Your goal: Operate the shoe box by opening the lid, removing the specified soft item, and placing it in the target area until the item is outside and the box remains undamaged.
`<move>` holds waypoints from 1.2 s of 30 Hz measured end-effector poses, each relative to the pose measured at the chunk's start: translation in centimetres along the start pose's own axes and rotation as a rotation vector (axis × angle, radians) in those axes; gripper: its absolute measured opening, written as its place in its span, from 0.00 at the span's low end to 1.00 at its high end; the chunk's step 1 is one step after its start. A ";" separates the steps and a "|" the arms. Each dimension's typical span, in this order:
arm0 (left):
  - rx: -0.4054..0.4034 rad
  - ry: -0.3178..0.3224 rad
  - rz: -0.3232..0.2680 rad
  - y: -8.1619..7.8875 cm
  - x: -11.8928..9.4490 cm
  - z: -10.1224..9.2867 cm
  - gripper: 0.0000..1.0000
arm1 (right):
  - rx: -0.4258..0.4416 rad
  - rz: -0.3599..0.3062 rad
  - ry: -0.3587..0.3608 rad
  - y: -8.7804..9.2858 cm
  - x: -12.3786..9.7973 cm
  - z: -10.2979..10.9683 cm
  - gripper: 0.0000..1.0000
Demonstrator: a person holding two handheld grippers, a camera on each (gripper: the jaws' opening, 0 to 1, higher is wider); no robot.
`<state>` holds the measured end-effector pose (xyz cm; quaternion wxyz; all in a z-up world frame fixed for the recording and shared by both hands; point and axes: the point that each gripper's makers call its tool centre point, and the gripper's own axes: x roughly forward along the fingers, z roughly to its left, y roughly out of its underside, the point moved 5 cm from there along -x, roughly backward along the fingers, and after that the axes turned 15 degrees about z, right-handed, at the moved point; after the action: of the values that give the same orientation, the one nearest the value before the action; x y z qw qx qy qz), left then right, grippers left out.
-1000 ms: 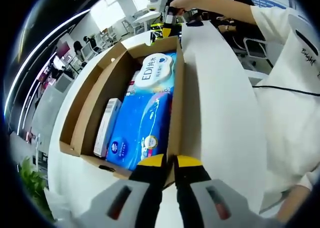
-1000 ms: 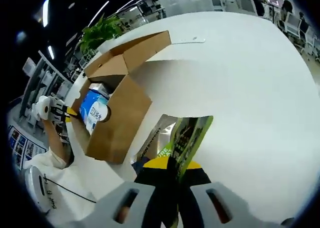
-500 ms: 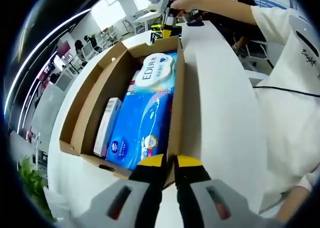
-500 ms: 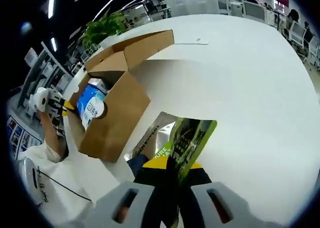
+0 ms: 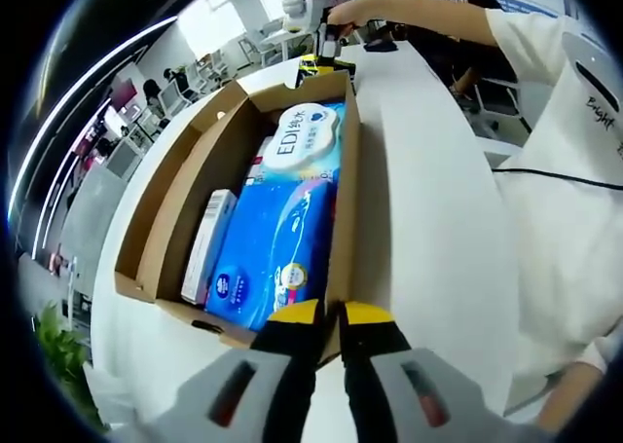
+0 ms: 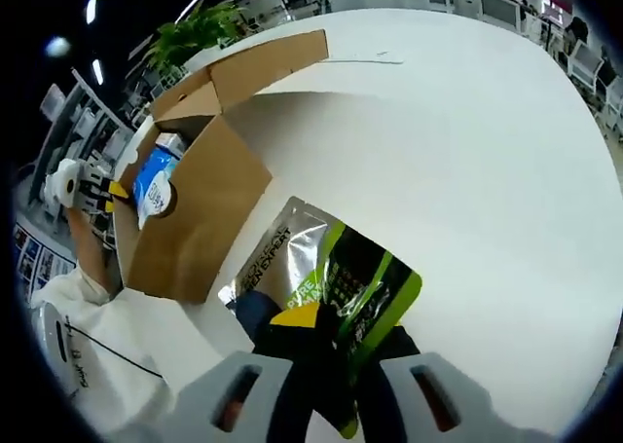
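Left tool (image 5: 327, 313): jaws together on the near rim of the open shoe box (image 5: 185, 185), pinning the cardboard edge and steadying the box on the white tabletop (image 5: 428, 219). Inside the box, side by side: a slim white carton (image 5: 206, 243) along the left wall and a blue wipes pack (image 5: 282, 224) with a round white label. Right tool (image 6: 326, 328): clamped on the corner of a silver-and-green soft pouch (image 6: 331, 268), which is outside the box, low over or resting on bare tabletop beside it; contact cannot be told. Step in hand appears to be placing the removed item. Next move likely calls for settling the pouch flat, parting the right jaws, and keeping the box unbent.
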<state>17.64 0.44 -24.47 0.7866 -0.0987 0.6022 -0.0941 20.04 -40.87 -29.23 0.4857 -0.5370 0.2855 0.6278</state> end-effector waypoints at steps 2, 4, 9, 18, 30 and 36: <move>0.000 0.000 0.000 0.0 0.0 0.0 0.07 | 0.007 -0.007 0.007 0.2 0.0 0.2 0.10; 0.004 -0.001 -0.005 0.0 0.0 0.0 0.07 | -0.003 -0.019 0.022 0.3 -0.1 0.0 0.13; 0.002 0.003 -0.009 -0.1 0.1 0.0 0.07 | -0.022 -0.041 0.063 -0.3 -0.3 -1.2 0.18; 0.009 -0.006 -0.015 -0.1 0.1 -0.1 0.07 | -0.026 -0.080 0.120 -0.5 -0.3 -2.1 0.22; 0.010 -0.008 -0.008 -0.1 0.1 -0.1 0.07 | -0.079 -0.122 0.231 -0.8 -0.1 -3.3 0.32; 0.009 -0.007 -0.008 -0.1 0.2 0.0 0.07 | -0.079 -0.147 0.244 -0.7 0.0 -3.4 0.34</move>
<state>17.67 0.33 -24.60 0.7886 -0.0979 0.5988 -0.0999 22.09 -43.65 -29.97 0.4706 -0.6474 0.2774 0.5315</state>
